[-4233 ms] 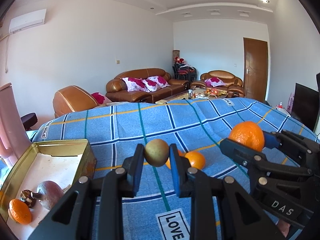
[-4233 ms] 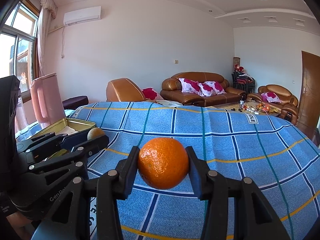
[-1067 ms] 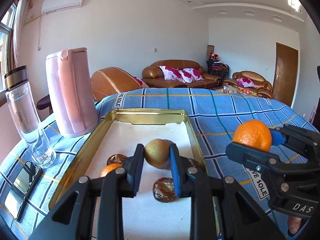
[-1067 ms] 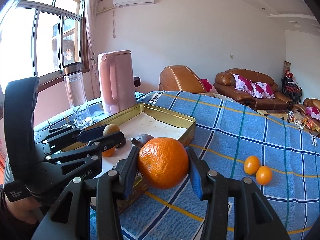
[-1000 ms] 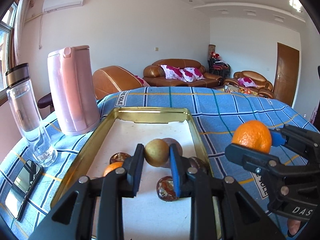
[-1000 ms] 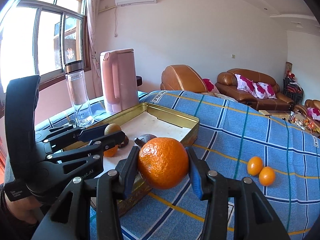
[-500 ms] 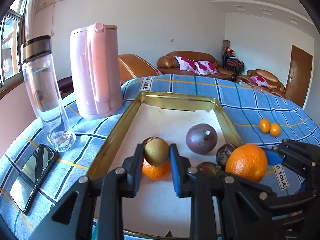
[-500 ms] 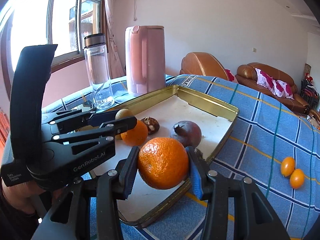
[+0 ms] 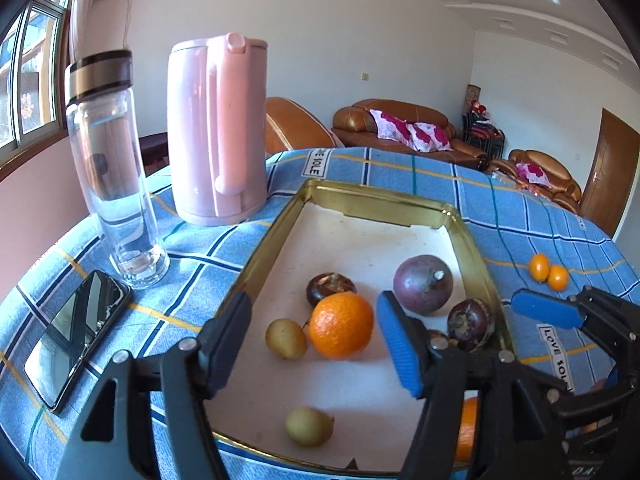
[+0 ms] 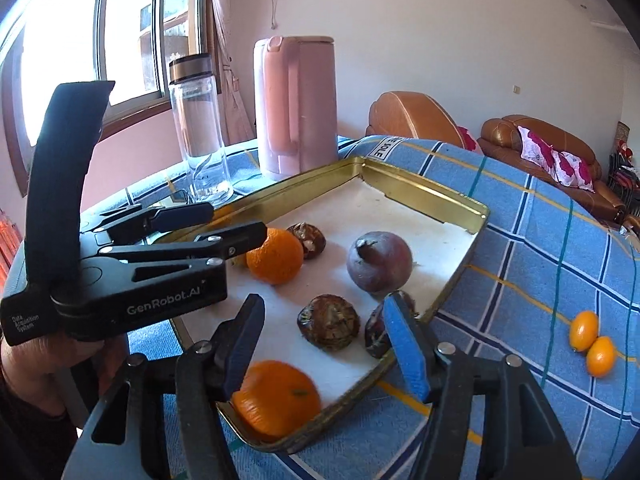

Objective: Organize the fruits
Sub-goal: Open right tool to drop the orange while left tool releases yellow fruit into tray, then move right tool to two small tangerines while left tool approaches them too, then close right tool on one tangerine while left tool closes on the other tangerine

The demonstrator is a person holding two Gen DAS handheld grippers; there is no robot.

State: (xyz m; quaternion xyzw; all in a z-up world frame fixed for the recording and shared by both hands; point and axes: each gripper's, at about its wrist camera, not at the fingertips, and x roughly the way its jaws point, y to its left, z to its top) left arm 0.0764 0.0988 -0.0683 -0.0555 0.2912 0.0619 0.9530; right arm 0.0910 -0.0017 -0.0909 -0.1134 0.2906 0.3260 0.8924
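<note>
1. Left gripper (image 9: pixel 316 344): lower centre of the left wrist view, over the tray. Its jaws have just been opening and now stand spread, with nothing pinched; fruit lies on the tray floor beyond the gap.
2. Right gripper (image 10: pixel 326 344): lower centre of the right wrist view, over the tray's near corner. Its jaws have just been opening and are parted, clear of the fruit below.
3. Gold tray (image 9: pixel 280 220): rectangular, white floor, centre of the left wrist view, on the blue checked cloth (image 9: pixel 400 168).
4. Released orange (image 10: pixel 276 400): lower centre of the right wrist view, blurred, inside the tray at its near corner, under the right gripper's left finger.
5. Second orange (image 9: pixel 342 326): mid-tray, seen between the left gripper's fingers.
6. Small yellow-green fruit (image 9: pixel 286 338): just left of the second orange. Another of the kind (image 9: pixel 309 426) lies near the tray's front rim.
7. Large purple fruit (image 9: pixel 423 284): right half of the tray, stem up.
8. Dark brown fruits: one (image 9: pixel 330 288) behind the second orange, one (image 9: pixel 470 324) by the right rim.
9. Two small orange fruits (image 9: pixel 548 272): right of the frame, on the cloth outside the tray, touching.
10. Pink kettle (image 9: pixel 218 128), clear bottle (image 9: pixel 112 172), phone (image 9: pixel 76 336): left of the tray.
</note>
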